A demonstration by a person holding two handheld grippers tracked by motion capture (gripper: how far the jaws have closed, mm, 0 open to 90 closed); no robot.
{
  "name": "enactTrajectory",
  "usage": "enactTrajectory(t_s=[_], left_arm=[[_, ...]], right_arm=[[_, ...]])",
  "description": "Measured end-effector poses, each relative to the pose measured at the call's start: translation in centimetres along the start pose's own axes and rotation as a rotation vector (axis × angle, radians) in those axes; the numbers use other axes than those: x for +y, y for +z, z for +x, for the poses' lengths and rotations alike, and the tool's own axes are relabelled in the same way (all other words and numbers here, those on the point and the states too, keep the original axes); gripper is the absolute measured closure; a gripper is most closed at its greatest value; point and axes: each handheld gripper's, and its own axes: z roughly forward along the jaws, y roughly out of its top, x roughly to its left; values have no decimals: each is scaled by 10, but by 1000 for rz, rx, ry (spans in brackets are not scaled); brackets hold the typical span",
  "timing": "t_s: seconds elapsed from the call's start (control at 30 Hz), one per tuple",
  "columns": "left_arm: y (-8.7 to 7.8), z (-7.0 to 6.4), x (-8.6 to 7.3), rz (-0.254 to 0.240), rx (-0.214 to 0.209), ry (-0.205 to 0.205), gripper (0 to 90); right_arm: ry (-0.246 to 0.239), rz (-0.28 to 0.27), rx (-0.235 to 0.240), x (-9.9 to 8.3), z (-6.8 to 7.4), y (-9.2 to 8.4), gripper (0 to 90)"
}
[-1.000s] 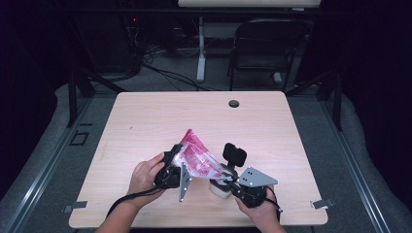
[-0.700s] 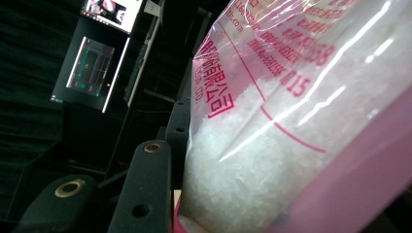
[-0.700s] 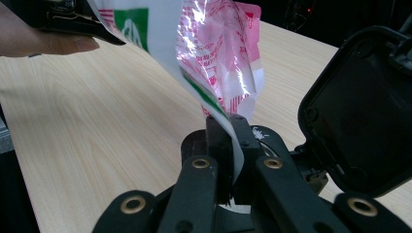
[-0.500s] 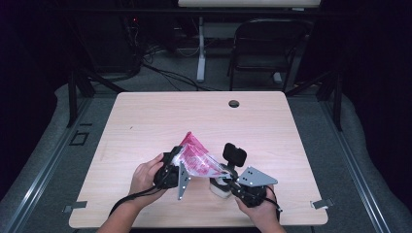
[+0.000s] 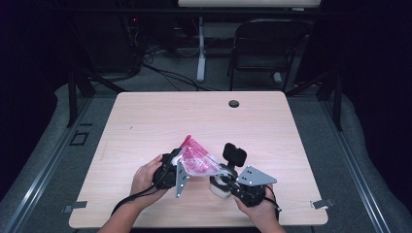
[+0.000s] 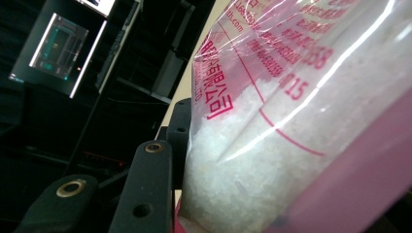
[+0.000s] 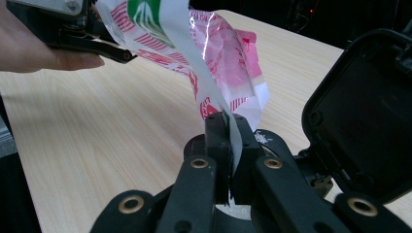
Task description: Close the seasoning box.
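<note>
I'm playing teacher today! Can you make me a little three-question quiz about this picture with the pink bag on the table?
1. True or false: the right gripper is pinching an edge of the pink bag.
2. What fills the bag, as seen in the left gripper view? A) white grains B) blue marbles C) green leaves
3. Which stands open beside the right gripper: a small white container with a black flip lid, or a glass bottle?

Key
1. True; its jaws are shut on the bag's edge.
2. A; the left gripper holds the bag's filled part.
3. The white container with the black lid.
</note>
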Motion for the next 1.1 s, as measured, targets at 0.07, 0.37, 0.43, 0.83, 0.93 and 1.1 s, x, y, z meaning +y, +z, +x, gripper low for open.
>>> enactTrajectory(t_s=[0.07,0.37,0.43,0.83,0.93,1.1], left_arm=[[0,0,-1,0,-5,-7,661],[2,-3,-5,10,-30,-46,662],[2,-2,-5,12,-34,-51,662],[2,-4,-10,31,-88,-138,664],[3,-4,-11,35,-107,-153,664],[5,-7,-12,37,-132,-186,665]], right_arm=[[2,-6,1,0,0,0,890],[0,-9,3,2,0,2,890],[-1,-6,3,2,-1,2,889],[14,-23,14,5,-2,5,885],[22,-29,14,5,-3,5,883],[30,-37,18,6,-3,5,883]])
